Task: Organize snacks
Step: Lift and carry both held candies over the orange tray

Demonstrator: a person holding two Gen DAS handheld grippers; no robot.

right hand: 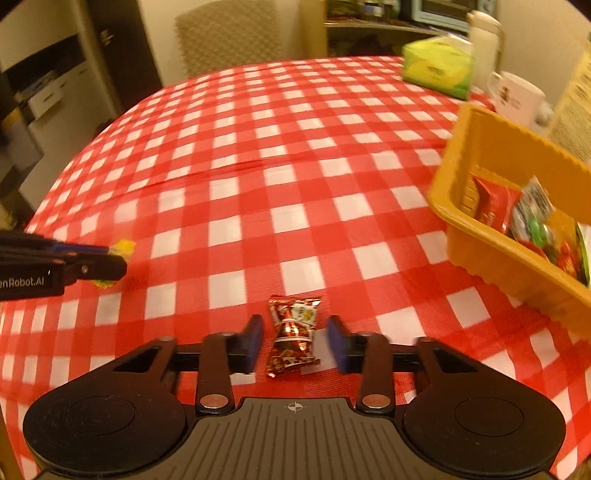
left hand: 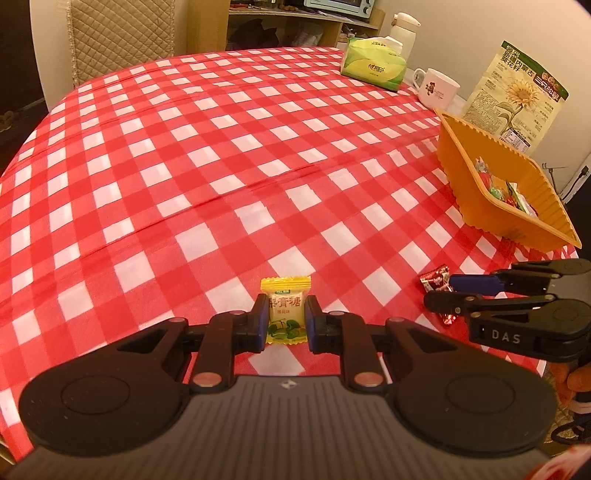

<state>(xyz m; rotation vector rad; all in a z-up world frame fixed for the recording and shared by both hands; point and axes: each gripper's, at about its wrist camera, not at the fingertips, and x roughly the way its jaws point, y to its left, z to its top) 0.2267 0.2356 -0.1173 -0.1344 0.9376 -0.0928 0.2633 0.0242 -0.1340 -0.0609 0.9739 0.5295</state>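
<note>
Red-and-white checked tablecloth [left hand: 184, 166] fills most of both views, a few creases running across mid-frame. Orange ribbed basket [left hand: 491, 206] sits at the right edge of the left wrist view, and at right in the right wrist view, holding several wrapped snacks: a red packet [right hand: 493, 206] against its near-left wall, green and silver wrappers beside it. Behind the basket, upper right: sunflower-seed bag [left hand: 515, 96] standing upright, white mug [left hand: 437, 88] just left of it, green tissue pack [left hand: 373, 64] further left, white kettle [left hand: 402, 27] behind the pack. Quilted chair back [left hand: 122, 33] at upper left past the table edge. Left gripper [left hand: 286, 323] at bottom centre of its own view, jaws closed in on the yellow candy [left hand: 285, 310], both blue pads touching the wrapper's sides; candy upright, top edge poking out above the pads. From the right wrist view the same gripper shows at the left edge with yellow wrapper at its tip, blurred. Right gripper [right hand: 295, 341] at bottom centre of its view, jaws parted, straddling the red candy [right hand: 293, 336] lying on the cloth; gaps visible on both sides, pads not touching it. In the left wrist view that gripper enters from lower right, red wrapper at its tips.
</note>
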